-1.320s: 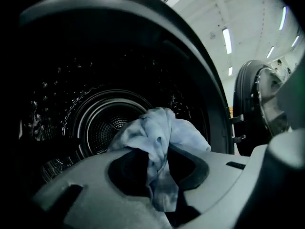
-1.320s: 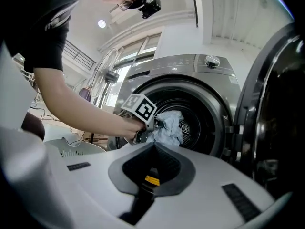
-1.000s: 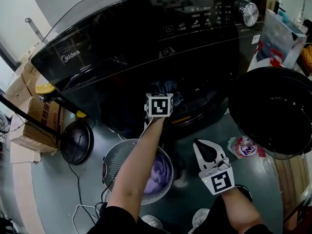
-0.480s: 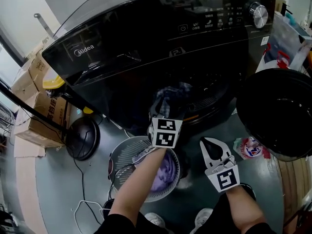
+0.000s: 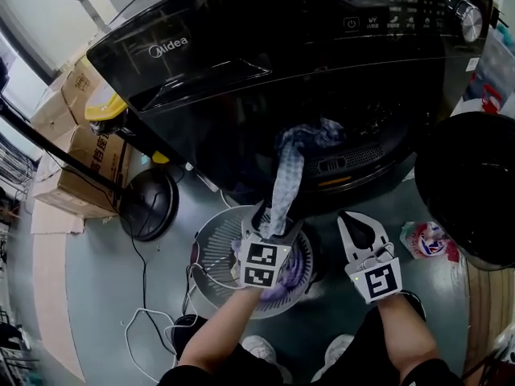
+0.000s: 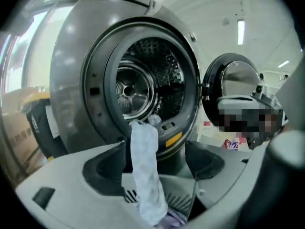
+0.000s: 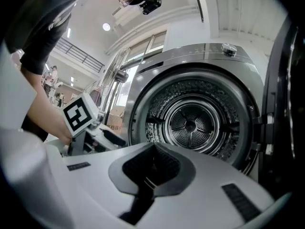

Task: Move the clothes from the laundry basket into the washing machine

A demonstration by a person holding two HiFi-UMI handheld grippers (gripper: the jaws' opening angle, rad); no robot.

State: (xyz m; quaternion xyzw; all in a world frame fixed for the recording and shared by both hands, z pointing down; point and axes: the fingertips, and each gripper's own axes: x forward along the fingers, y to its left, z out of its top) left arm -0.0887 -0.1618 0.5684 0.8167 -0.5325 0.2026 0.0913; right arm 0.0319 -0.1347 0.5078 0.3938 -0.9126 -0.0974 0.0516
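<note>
Pale cloth (image 6: 145,166) hangs from washing machine (image 6: 71,80) — between left gripper (image 6: 155,152) fingers (image 6: 102,175).

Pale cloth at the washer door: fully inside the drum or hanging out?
Hanging out: the cloth starts at the drum lip and trails down between the left gripper's open jaws.

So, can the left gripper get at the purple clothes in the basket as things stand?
Probably yes: the left gripper hangs over the basket with jaws apart, and purple clothes lie below. The pale cloth trailing from the washing machine opening runs between the jaws, so it may get caught first.
</note>
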